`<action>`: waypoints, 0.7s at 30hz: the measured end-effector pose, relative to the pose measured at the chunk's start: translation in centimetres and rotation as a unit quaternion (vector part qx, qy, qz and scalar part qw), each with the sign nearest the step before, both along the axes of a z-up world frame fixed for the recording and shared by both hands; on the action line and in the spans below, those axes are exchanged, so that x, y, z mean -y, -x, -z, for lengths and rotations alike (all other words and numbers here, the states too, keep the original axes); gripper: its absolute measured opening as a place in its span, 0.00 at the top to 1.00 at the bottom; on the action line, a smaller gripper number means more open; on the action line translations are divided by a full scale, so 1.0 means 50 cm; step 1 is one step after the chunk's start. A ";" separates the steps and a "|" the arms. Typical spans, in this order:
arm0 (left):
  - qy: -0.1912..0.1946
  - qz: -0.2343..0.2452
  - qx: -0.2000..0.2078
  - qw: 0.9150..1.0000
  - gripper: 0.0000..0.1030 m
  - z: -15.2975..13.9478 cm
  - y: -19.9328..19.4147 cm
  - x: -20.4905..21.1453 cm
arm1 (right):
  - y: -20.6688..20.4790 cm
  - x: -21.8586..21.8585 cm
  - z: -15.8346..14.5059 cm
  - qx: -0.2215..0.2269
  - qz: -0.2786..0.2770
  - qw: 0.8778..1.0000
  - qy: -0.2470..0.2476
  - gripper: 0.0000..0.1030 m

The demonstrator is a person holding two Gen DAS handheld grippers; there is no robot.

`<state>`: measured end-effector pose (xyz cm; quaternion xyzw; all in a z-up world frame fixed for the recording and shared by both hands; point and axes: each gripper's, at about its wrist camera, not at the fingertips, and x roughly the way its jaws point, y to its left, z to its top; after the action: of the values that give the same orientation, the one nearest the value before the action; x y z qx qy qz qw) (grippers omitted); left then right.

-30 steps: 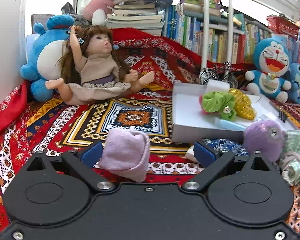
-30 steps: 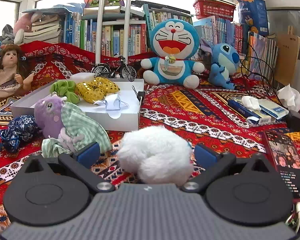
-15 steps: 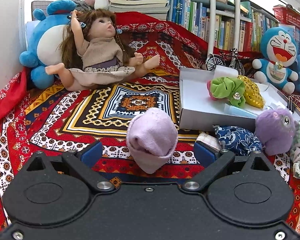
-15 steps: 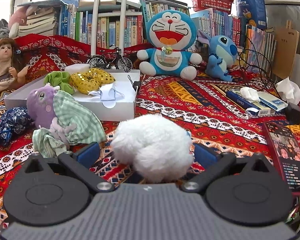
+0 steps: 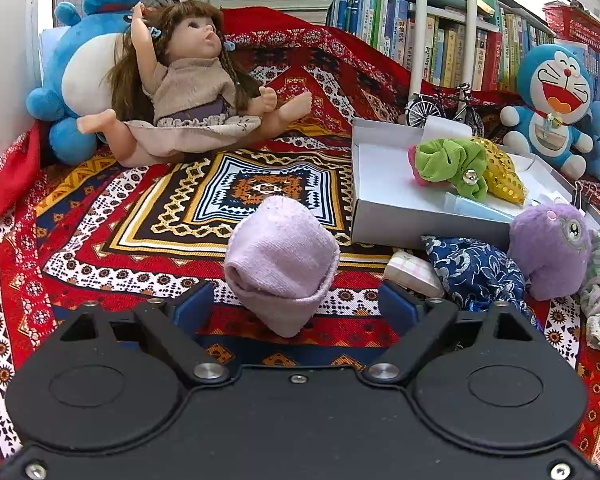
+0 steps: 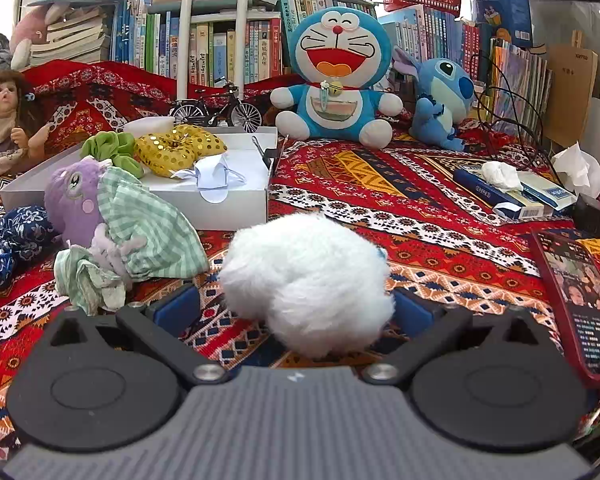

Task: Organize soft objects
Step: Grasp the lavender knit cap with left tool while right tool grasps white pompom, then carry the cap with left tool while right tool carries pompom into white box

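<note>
A rolled lilac sock (image 5: 280,256) lies on the patterned red cloth between the pads of my left gripper (image 5: 296,304). Its jaws are closing, with a gap left on each side of the sock. In the right wrist view a white fluffy ball (image 6: 308,280) sits between the blue pads of my right gripper (image 6: 296,308), which stands open; the fluff brushes the right pad and stays apart from the left one. The white box (image 5: 380,216) beyond holds a green scrunchie (image 5: 448,160) and a yellow sequin piece (image 5: 500,172).
A purple plush (image 6: 76,200) wrapped in green checked cloth and a blue floral pouch (image 5: 472,268) lie in front of the box. A doll (image 5: 192,92), a blue cat plush (image 6: 336,76) and bookshelves line the back. A phone (image 6: 580,300) and tissue packs (image 6: 512,192) lie at the right.
The left wrist view swung left to right, bringing the sock from the left pad to the middle, and the left pads drew inward. The white ball sits a little closer in the right view.
</note>
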<state>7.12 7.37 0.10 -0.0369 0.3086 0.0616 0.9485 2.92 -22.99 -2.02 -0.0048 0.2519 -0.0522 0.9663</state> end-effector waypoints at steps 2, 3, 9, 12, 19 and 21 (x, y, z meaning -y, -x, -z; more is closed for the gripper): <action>0.005 -0.003 -0.001 1.000 0.23 0.001 -0.001 -0.003 | -0.001 0.001 0.000 -0.001 0.000 1.000 -0.001 0.00; 0.008 -0.004 -0.001 1.000 0.27 0.000 -0.002 -0.005 | -0.002 0.000 0.000 -0.001 -0.001 1.000 -0.002 0.00; 0.007 -0.013 0.000 1.000 0.52 -0.004 -0.002 -0.009 | -0.003 -0.001 -0.002 -0.001 -0.006 1.000 -0.001 0.00; 0.008 -0.014 0.001 1.000 0.58 -0.008 -0.002 -0.010 | -0.003 -0.003 -0.003 0.000 -0.009 1.000 -0.001 0.02; 0.009 -0.013 0.002 1.000 0.63 -0.015 0.001 -0.006 | 0.003 0.000 -0.010 0.007 0.002 1.000 0.000 0.20; 0.013 -0.012 0.004 1.000 0.64 -0.020 0.003 -0.006 | 0.006 0.004 -0.014 0.010 0.007 1.000 -0.002 0.27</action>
<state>6.96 7.68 1.09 -0.0531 0.3055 0.0689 0.9482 2.64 -23.18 -1.34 -0.0007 0.2420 -0.0584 0.9685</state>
